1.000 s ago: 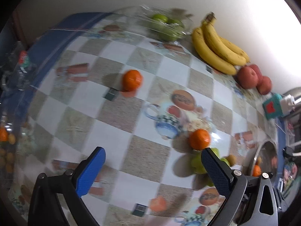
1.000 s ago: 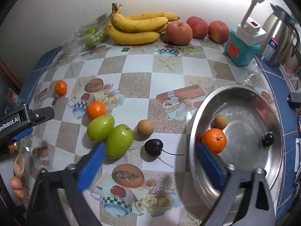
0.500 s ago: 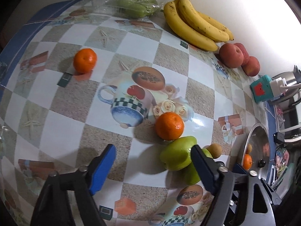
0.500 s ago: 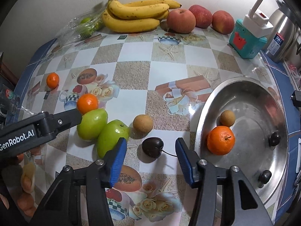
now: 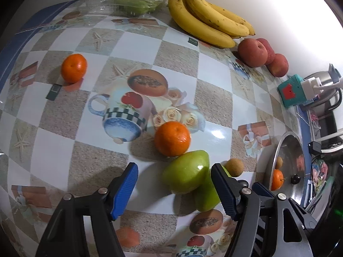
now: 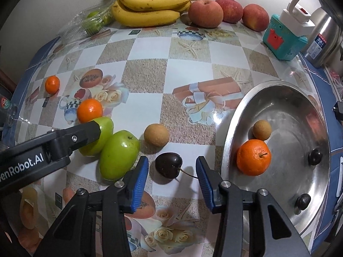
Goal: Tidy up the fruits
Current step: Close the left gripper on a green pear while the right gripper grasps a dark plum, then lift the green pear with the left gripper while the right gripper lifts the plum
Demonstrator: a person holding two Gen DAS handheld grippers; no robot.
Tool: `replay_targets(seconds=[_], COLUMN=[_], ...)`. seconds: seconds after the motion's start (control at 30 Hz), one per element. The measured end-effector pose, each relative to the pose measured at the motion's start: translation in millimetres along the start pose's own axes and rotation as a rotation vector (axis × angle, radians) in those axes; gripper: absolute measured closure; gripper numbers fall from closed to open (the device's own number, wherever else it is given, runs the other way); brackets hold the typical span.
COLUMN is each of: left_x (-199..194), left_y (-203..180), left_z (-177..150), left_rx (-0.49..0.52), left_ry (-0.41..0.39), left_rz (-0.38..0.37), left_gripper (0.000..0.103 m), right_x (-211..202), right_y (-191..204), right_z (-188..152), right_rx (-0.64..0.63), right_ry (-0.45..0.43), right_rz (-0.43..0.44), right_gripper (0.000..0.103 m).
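Patterned tablecloth (image 6: 150, 72); left tool (image 5: 173, 184) marked "enRobot.AI", possibly cropped, closing, unclamped around green fruit (image 5: 186, 171); right tool (image 6: 171, 171) closing, unclamped around cherry (image 6: 168, 165).

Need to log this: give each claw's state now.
Left claw: open, just been closing around the green fruit.
Right claw: open, just been closing around the dark cherry.

Checkered tablecloth (image 6: 148, 72) (glossy) under bananas (image 6: 150, 6), apples (image 6: 205, 10), steel bowl (image 6: 238, 115).
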State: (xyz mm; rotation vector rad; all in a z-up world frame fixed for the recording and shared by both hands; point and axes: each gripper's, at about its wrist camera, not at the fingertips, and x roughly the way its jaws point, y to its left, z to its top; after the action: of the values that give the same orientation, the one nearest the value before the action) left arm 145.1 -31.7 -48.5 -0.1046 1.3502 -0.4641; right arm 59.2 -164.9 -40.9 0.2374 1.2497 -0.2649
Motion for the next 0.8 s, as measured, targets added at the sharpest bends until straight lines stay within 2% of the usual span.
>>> replay_targets(seconds=[0.2, 0.33, 0.5, 0.73, 0.8], left_x=[3.6, 5.4, 6.0, 5.7, 5.3], left_y=[-2.7, -6.9, -9.9, -6.4, -6.3], left_z=[0.1, -0.1, -0.8, -0.4, -0.8], left_rx=[-0.007, -0.001, 0.005, -0.011, -0.009], left_ry=[0.013, 0.012, 0.014, 0.012, 0.013], left_rz=[-0.006, -0.015, -0.031, -0.041, -0.040], left_gripper=[0.038, 0.038, 0.038, 0.053, 0.053], right_x=[3.3, 5.8, 7.7, 8.2, 8.1], right_y=[3.1, 5.6, 8.3, 9.3, 9.3], right_z=[-0.1, -0.3, 0.7, -1.2, -1.3], right_rx=[-0.017, -0.031, -0.038, -0.045, -0.046], right_ry=[0.005, 0.007, 0.008, 0.010, 0.010], right_rz=[-0.010, -0.022, -0.025, -0.030, -0.026], right_gripper=[0.058, 0.064, 0.066, 0.071, 0.072])
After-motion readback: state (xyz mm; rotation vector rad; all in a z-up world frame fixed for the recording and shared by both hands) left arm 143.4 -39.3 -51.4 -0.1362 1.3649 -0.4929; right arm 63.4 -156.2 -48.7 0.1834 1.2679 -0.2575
